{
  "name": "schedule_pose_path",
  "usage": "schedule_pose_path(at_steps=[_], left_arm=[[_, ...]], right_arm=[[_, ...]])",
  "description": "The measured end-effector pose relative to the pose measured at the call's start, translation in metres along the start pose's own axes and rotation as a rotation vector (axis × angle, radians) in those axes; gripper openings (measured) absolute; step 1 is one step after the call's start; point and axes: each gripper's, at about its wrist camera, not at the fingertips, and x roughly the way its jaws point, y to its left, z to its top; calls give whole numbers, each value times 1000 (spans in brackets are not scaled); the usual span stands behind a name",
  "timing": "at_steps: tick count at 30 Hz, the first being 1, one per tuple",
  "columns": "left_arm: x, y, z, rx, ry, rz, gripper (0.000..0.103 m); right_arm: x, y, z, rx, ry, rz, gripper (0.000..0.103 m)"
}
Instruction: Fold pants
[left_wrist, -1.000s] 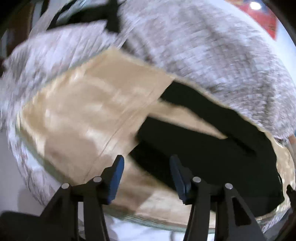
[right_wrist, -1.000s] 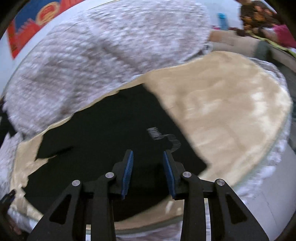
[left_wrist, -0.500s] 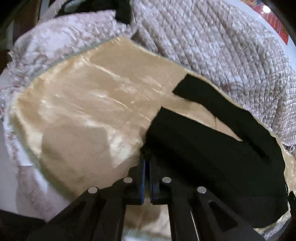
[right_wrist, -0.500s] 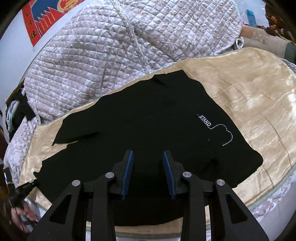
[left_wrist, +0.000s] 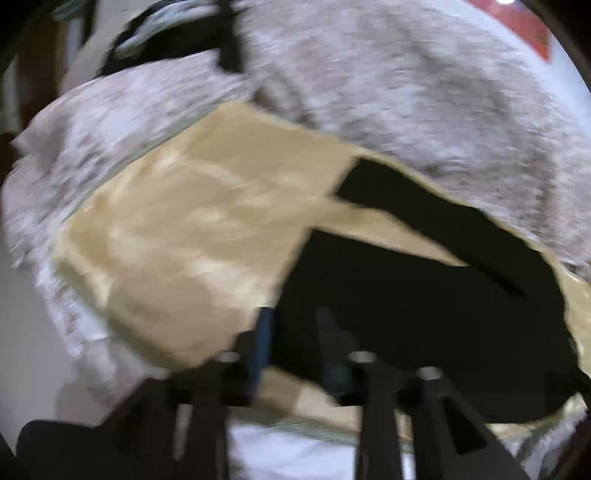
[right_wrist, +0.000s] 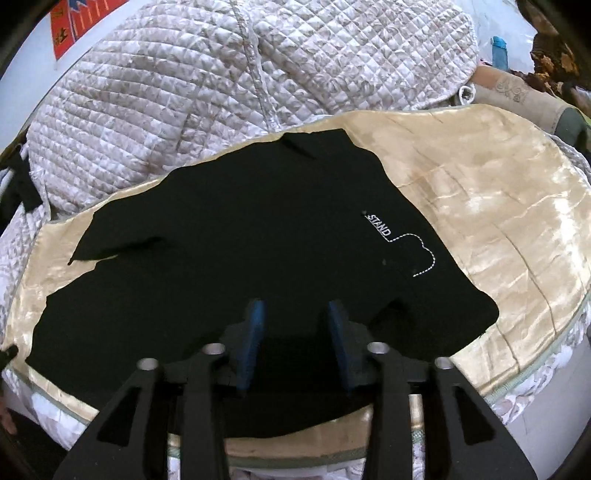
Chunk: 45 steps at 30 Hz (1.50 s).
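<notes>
Blue-padded fingers (right_wrist: 255, 343) of the right gripper (right_wrist: 295, 345) are seen parted, with nothing caught between them, poised over the near edge of the black fabric pants (right_wrist: 240, 266). On the left gripper (left_wrist: 295, 343), the fingers (left_wrist: 264, 332) are likewise seen apart in a blurred view, positioned at the near corner of the same black pants (left_wrist: 424, 314); whether cloth is touched there cannot be told. The pants are laid flat on a shiny golden satin sheet (right_wrist: 498, 229), with the two legs spread toward the left side and a white "STAND" print with a dotted line (right_wrist: 400, 240) shown near the right side. The sheet is spread over a bed, and a white-and-beige quilted blanket (right_wrist: 221, 92) is heaped behind it. A red poster (right_wrist: 70, 22) is seen on the wall beyond.
</notes>
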Motion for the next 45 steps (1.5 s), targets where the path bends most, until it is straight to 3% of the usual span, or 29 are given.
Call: schedule_pose_path(at_steps=[4, 5, 8, 10, 12, 16, 28, 32, 35, 38, 45], left_arm=[[17, -43, -11, 127, 45, -142, 50], [25, -52, -15, 152, 76, -151, 50], [50, -67, -29, 210, 166, -141, 50], [45, -74, -31, 247, 141, -126, 50], [41, -77, -23, 243, 141, -161, 50], [36, -96, -8, 298, 101, -160, 50], [60, -146, 22, 411, 110, -236, 50], [76, -161, 45, 461, 91, -257, 51], [94, -172, 73, 486, 78, -297, 57], [119, -183, 103, 499, 72, -309, 62], [189, -209, 154, 536, 75, -273, 69]], right_arm=[[5, -8, -4, 17, 22, -63, 55], [9, -11, -5, 20, 45, -95, 55], [12, -18, -7, 48, 80, -85, 55], [8, -15, -4, 29, 74, -87, 55], [2, -9, 0, 13, 55, -67, 55], [-4, 13, 14, -43, 23, 11, 55], [40, 67, 32, -236, 132, 164, 55], [62, 71, 56, -280, 143, 183, 55], [79, 72, 79, -323, 147, 201, 64], [99, 71, 107, -357, 136, 211, 66], [160, 68, 171, -399, 146, 183, 66]])
